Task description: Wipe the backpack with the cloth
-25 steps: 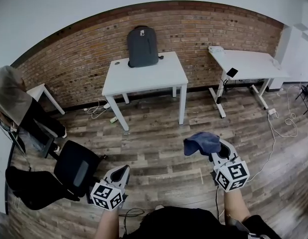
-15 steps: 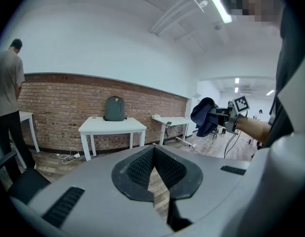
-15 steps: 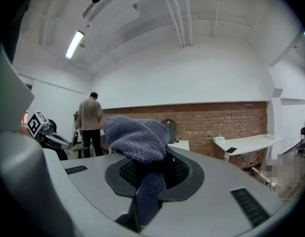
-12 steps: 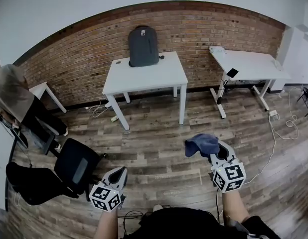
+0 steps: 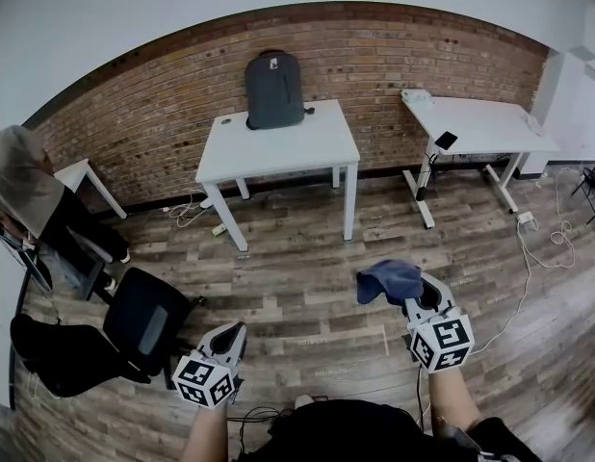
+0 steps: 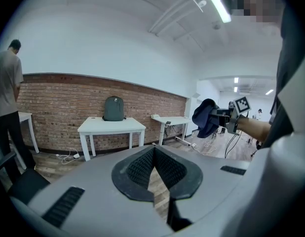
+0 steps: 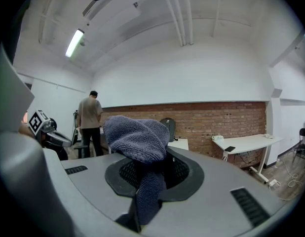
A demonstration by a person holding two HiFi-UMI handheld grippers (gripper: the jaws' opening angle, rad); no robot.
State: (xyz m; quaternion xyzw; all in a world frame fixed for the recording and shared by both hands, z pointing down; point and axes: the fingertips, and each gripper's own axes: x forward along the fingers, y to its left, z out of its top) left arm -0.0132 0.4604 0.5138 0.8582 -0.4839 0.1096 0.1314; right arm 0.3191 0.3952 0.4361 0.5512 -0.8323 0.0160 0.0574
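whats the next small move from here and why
Probably a step forward toward the white table, with the right gripper shut on the blue cloth. The grey backpack stands upright on that table against the brick wall, well across the wooden floor from the cloth, so wiping cannot start yet.

We've got a white desk (image 5: 278,152) up against the brick wall (image 5: 134,114), and a second desk (image 5: 490,128) to its right with a dark phone-like slab (image 5: 446,141) near its front left edge. There's a black chair (image 5: 148,320) on the wood floor (image 5: 307,248), and a person (image 5: 28,191) standing far left.
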